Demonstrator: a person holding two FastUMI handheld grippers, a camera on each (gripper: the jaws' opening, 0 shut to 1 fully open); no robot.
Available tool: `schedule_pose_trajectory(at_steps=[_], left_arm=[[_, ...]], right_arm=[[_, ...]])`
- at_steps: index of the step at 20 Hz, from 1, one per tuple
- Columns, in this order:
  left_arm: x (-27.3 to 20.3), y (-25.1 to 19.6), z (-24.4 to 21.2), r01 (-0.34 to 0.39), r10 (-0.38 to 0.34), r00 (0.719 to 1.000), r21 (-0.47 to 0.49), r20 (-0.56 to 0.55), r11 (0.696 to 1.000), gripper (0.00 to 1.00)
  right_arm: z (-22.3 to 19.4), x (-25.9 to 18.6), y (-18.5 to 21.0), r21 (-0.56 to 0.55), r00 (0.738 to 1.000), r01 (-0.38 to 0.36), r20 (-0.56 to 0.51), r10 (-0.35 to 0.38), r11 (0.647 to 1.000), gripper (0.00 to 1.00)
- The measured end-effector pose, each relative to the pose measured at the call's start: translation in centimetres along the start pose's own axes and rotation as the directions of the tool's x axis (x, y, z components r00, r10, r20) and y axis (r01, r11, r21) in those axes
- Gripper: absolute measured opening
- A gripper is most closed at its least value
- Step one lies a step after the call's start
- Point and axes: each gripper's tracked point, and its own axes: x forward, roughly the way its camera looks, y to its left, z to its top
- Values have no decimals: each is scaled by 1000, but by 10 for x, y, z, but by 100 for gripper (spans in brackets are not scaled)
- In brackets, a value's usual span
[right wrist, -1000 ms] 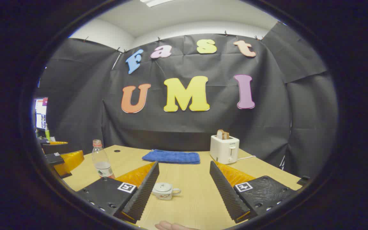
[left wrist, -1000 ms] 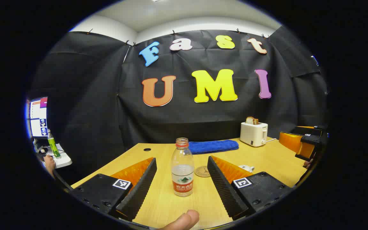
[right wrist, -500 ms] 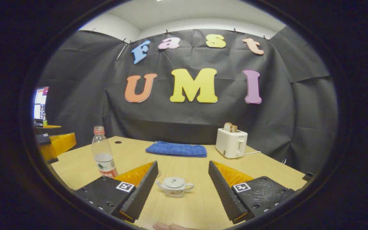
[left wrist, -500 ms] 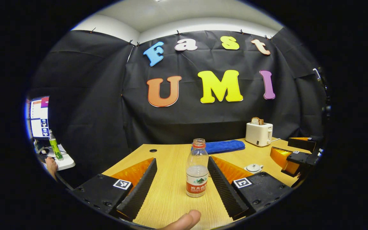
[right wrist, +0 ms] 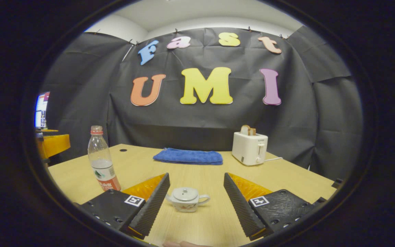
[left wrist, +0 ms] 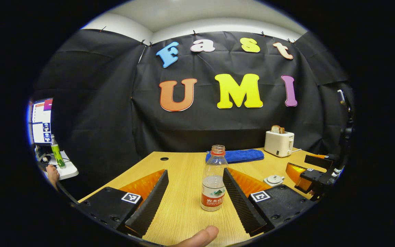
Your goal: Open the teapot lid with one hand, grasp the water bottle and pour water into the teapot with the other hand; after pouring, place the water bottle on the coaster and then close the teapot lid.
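A clear water bottle (left wrist: 214, 183) with a red label stands upright on the wooden table (left wrist: 180, 212), about a third full. My left gripper (left wrist: 195, 173) is open, with the bottle between its fingers, close to the right one and not touched. A small white teapot (right wrist: 186, 199) with its lid (right wrist: 184, 194) on sits between the fingers of my open right gripper (right wrist: 196, 176), a little ahead of the tips. The bottle (right wrist: 101, 161) stands left of the teapot. In the left gripper view the teapot (left wrist: 273, 179) sits by the right gripper (left wrist: 312, 171).
A white toaster (right wrist: 250, 148) holding bread stands at the back right with its cord trailing. A folded blue towel (right wrist: 189, 156) lies at the back middle. Off the table's left edge are a monitor (left wrist: 41, 121) and a green bottle (left wrist: 57, 156). A thumb (left wrist: 199, 237) shows below.
The bottle has shifted from the middle toward the left gripper's right finger. The right gripper has swung onto the teapot, which now sits centred between its fingers and looks nearer. Both stay open.
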Motion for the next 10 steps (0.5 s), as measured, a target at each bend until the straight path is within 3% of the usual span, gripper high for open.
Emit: schedule_pose_trajectory(at_steps=[7, 10], left_arm=[[8, -2, -13, -2, 3, 999, 16, -32, 1000, 100], [8, -4, -17, 3, -2, 999, 26, -44, 1000, 100]], right_arm=[[-27, 35, 17, -15, 998, -17, -63, 16, 1000, 95], [-43, 49, 19, -22, 996, -8, -87, 6, 1000, 88]])
